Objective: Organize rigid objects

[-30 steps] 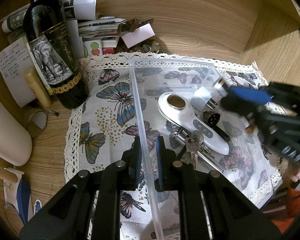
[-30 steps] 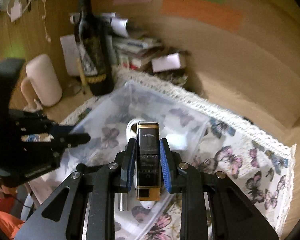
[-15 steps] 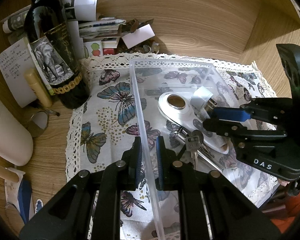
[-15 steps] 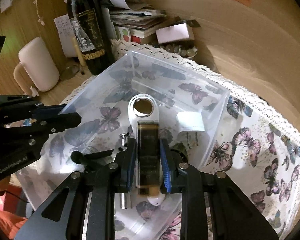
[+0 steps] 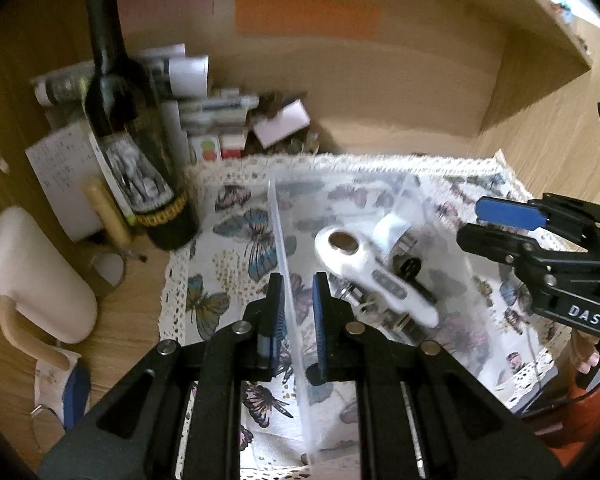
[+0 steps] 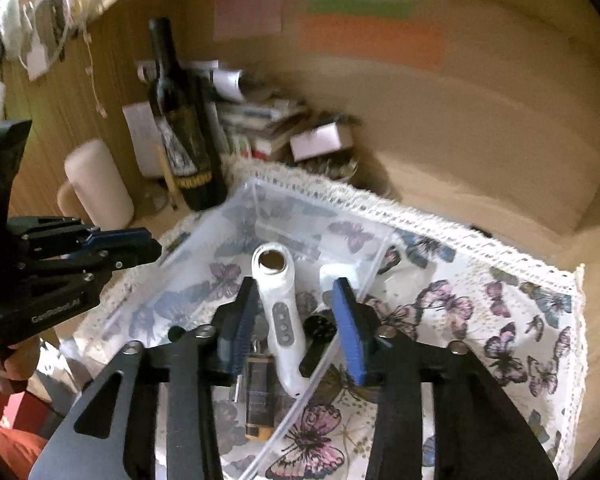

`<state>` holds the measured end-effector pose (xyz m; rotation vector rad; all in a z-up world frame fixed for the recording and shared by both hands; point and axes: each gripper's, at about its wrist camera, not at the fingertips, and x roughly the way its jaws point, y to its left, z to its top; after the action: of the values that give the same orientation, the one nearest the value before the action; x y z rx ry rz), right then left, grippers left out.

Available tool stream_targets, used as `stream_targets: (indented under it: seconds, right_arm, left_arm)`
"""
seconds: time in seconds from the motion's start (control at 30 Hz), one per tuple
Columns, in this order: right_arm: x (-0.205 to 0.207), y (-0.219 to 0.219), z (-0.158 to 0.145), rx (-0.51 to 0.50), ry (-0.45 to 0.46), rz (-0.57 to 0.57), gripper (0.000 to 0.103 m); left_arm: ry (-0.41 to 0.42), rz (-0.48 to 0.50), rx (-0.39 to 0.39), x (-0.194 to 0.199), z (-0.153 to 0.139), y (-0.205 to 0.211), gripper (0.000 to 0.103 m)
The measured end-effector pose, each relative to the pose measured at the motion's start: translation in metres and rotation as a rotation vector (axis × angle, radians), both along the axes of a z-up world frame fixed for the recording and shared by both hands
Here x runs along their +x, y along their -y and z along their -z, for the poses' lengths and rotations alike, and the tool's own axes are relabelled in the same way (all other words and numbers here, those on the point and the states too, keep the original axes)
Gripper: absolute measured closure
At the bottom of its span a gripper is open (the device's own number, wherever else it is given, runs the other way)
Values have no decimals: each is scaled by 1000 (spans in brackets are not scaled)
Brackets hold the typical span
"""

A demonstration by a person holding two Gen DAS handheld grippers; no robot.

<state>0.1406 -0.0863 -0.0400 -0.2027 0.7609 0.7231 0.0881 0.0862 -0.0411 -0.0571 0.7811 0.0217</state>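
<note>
**Lighter lands in the clear bin as right gripper lets go**

The right gripper (image 6: 296, 320) angles down over the clear plastic bin (image 6: 332, 208), its jaws opening with nothing between the pads. The dark lighter with a gold base (image 6: 260, 400), pinched in those jaws a second ago, now lies in the bin beside the white handheld device (image 6: 280, 312), near a white plug adapter (image 6: 332, 276) and a set of keys (image 5: 360, 300). The left gripper (image 5: 298, 304), also tilted downward, stays pressed together on the bin's near wall, as it was a second earlier. The bin sits on a butterfly-print cloth (image 6: 500, 320) covering the wooden worktop (image 5: 120, 320). A wine bottle (image 5: 132, 140) and a white mug (image 5: 36, 276) stand left of the cloth.
</note>
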Motion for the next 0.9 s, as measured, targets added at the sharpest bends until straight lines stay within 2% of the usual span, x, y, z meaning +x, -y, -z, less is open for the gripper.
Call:
stream_targets:
  seconds: [0.07, 0.13, 0.17, 0.2, 0.27, 0.4, 0.53, 0.7, 0.9]
  right_arm:
    - [-7, 11, -9, 35, 35, 19, 48]
    - [-15, 21, -17, 58, 75, 41, 42]
    - [-18, 25, -21, 122, 138, 37, 37]
    - [-22, 30, -24, 132, 154, 48, 34]
    - [-29, 39, -29, 156, 182, 67, 20]
    - [-44, 55, -36, 185, 238, 99, 14]
    - [-56, 73, -42, 225, 286, 129, 0]
    - [-70, 89, -48, 248, 339, 143, 0]
    - [-84, 98, -52, 264, 388, 161, 0]
  left_arm:
    - [47, 3, 7, -9, -11, 7, 90]
    - [84, 11, 6, -16, -20, 13, 87]
    - [112, 18, 1, -22, -26, 17, 82]
    - [132, 21, -2, -24, -29, 21, 73]
    - [187, 24, 5, -33, -38, 29, 62]
    - [300, 29, 38, -52, -51, 46, 46]
    - [396, 40, 21, -70, -62, 56, 30]
    - [547, 27, 56, -98, -72, 69, 11]
    - [663, 22, 53, -123, -79, 76, 1]
